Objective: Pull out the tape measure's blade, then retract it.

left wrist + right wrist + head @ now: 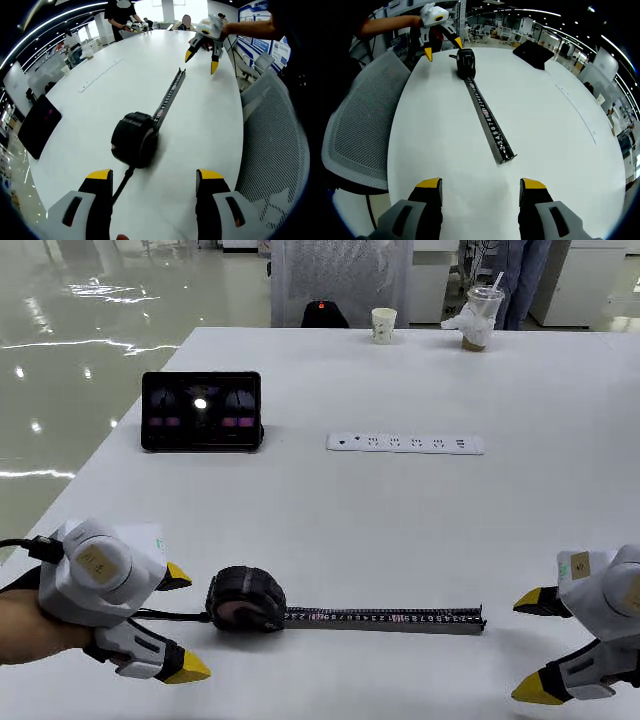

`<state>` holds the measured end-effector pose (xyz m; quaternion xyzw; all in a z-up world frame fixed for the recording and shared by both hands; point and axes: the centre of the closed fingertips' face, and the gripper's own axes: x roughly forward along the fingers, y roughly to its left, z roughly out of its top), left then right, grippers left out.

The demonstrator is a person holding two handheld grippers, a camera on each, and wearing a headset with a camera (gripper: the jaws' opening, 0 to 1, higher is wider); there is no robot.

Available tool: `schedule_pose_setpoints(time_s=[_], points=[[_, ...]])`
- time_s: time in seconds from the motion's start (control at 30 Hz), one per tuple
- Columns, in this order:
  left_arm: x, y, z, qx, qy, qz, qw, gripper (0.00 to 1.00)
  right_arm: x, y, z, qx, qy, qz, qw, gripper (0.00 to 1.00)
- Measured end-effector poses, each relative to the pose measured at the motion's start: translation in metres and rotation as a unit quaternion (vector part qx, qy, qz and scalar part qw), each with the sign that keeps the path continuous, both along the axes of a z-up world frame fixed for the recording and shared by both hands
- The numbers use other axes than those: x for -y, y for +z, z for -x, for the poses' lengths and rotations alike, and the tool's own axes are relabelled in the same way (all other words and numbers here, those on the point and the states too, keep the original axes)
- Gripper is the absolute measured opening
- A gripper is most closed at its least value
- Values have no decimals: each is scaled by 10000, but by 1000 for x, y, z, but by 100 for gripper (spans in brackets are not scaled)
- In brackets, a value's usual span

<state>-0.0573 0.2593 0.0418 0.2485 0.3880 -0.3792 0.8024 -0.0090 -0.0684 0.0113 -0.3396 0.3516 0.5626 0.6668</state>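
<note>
A black tape measure (246, 599) lies on the white table (400, 520), its dark blade (385, 618) pulled out to the right and resting flat. My left gripper (182, 623) stands open just left of the case, not touching it; the case (135, 138) sits a little ahead of its yellow tips in the left gripper view (155, 176). My right gripper (532, 648) is open a short way right of the blade's end hook (506, 157), with nothing between its fingers (481, 184). The case's wrist strap (121, 184) trails toward the left gripper.
A dark tablet (201, 410) stands at the back left and a white power strip (405, 443) lies mid-table. A paper cup (383, 325) and a plastic drink cup (479, 318) stand at the far edge. A mesh chair (357, 120) is beside the table's near side.
</note>
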Motion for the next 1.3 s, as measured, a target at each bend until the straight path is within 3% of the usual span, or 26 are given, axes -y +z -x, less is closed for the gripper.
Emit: schedule_pose_setpoints(time_s=[0.27, 0.47, 0.7, 0.97, 1.17, 1.3], points=[[7, -1, 19, 10, 415, 257, 9988, 70, 7, 4, 15, -44, -605, -229, 9979, 70], [14, 3, 29, 136, 775, 479, 9957, 78, 6, 10, 26, -107, -1037, -513, 9932, 76], [19, 11, 37, 317, 1306, 822, 9875, 84, 2, 14, 38, -28, -1484, -790, 9858, 84], [19, 18, 44, 541, 1751, 972, 9782, 88, -7, 23, 51, 65, -1850, -1061, 9770, 94], [24, 22, 49, 630, 1835, 1017, 9757, 91, -10, 26, 56, 109, -2112, -1186, 9701, 99], [25, 27, 48, 815, 2119, 1160, 9670, 94, -10, 30, 58, 158, -2307, -1252, 9648, 99]])
